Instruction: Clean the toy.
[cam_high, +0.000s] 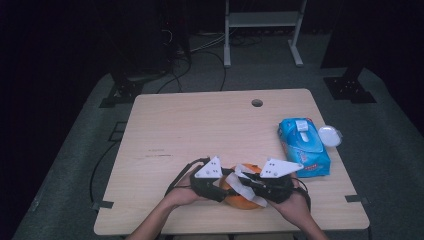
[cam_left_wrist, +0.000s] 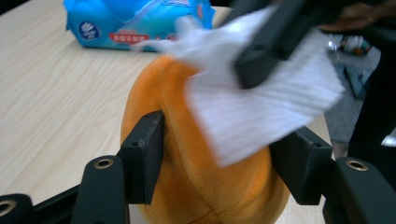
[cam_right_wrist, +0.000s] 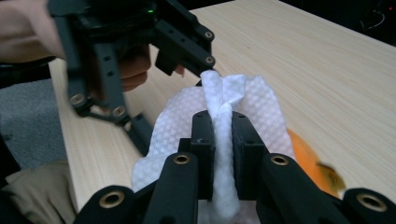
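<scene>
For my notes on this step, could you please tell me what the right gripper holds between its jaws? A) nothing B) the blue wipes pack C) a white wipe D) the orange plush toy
C: in the right gripper view the right gripper has its jaws pinched on a bunched white wipe, which drapes over the orange plush toy; the blue wipes pack lies apart on the table.
</scene>
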